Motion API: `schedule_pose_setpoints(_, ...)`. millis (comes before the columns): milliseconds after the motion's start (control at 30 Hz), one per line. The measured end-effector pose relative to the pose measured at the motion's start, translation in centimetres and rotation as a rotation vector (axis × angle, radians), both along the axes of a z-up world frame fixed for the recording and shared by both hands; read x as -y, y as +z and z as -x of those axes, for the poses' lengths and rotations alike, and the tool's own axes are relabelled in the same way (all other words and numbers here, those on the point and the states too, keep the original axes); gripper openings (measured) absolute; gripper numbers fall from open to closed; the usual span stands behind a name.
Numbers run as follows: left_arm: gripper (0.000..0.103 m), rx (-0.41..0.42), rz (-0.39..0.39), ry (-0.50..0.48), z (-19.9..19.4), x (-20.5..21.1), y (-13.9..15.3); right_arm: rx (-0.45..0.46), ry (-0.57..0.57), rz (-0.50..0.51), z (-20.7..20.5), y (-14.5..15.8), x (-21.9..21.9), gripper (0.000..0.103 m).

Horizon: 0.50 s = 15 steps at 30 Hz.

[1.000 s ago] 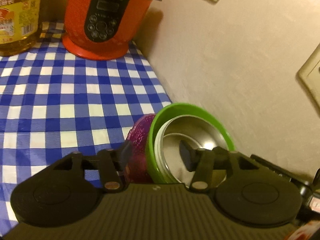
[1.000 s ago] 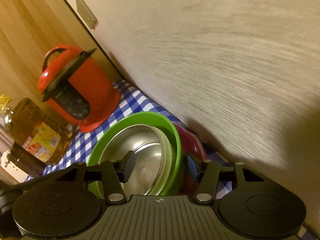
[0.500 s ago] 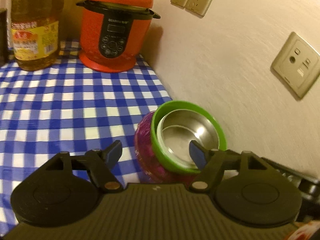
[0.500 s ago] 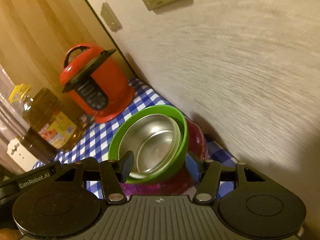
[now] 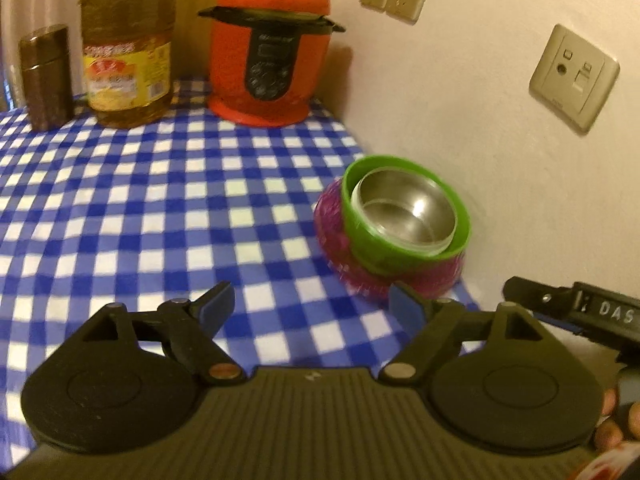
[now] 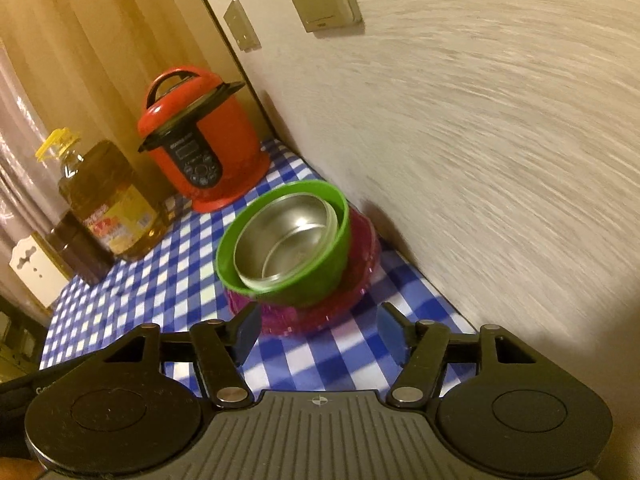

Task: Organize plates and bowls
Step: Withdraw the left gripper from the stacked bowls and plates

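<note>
Between the jaws of the left gripper there is now only checked cloth: they stand wide and hold nothing, having just been opening, where a second ago they straddled the stack's rim. The right gripper tells the same story. Its jaws have just been opening too, are moderately apart and empty, and the stack that sat between them earlier now lies just beyond their tips, untouched.

That stack sits at the worktop's wall edge, close against the wall: a steel bowl nested in a green bowl, both resting in a purple dish. In the right view the same steel bowl, green bowl and purple dish appear, the upper bowls leaning a little rather than sitting level.

Both views have widened since the earlier frames, taking in more of the worktop; the red cooker and the oil bottle stand in the far corner, well apart from the stack.

I judge this a release and retreat: the nesting looks done and the stack parked by the wall. The tilt is the one doubt, though it seems settled.
</note>
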State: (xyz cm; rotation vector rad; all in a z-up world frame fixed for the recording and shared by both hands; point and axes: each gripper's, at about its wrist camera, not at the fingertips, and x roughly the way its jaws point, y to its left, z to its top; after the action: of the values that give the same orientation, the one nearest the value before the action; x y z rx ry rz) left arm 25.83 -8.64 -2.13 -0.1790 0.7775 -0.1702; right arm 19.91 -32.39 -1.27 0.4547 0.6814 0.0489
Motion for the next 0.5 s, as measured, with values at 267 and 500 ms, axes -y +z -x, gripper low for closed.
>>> schedule_pose_setpoints(267,0.084,-0.040,-0.025,0.030,3.3,-0.8,-0.3,-0.023,0.048,0.066,3.3,-0.4,-0.5,0.064)
schedule_pose_setpoints(500,0.084,-0.036,-0.068,0.026,6.0,-0.4,0.2,-0.026,0.110,0.112,5.5,-0.6,-1.6,0.064)
